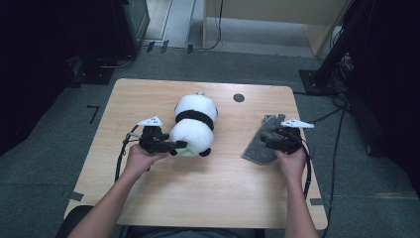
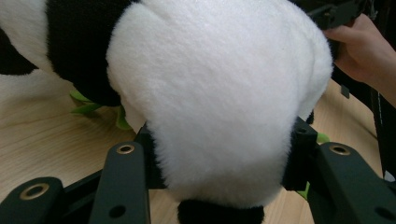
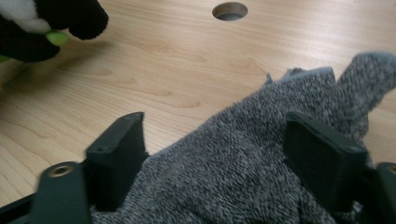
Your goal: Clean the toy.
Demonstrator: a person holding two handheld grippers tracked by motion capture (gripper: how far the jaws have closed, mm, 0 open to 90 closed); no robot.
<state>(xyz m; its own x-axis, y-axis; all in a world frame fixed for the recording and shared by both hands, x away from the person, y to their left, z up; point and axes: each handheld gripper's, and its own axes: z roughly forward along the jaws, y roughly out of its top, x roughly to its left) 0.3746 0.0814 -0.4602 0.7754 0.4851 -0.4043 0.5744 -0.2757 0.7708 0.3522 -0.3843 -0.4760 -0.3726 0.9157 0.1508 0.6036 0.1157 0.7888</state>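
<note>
Panda plush toy (image 1: pixel 194 124) lies centre of the high view on the wooden table (image 1: pixel 148 193), head end nearest the person. Left gripper (image 1: pixel 174 145) has its jaws clamped on the soft white head; in the left gripper view the pads sink into the fur on both sides (image 2: pixel 219 107).

Grey knitted cloth (image 1: pixel 263 141) sits at the right of the table. Right gripper (image 1: pixel 271 135) is over it, jaws spread wide, fabric bunched between them (image 3: pixel 233 154) but not pinched as far as I can see.

Risks, as I judge them:
- Grip on the plush is on squashy stuffing only; a quick lift could let the head slip out and the toy roll.
- Right jaws may close on one loose fold, so the cloth trails or drops.
- Cloth lies near the right table edge; a drag could push it off.
- Trailing cables could snag.
</note>
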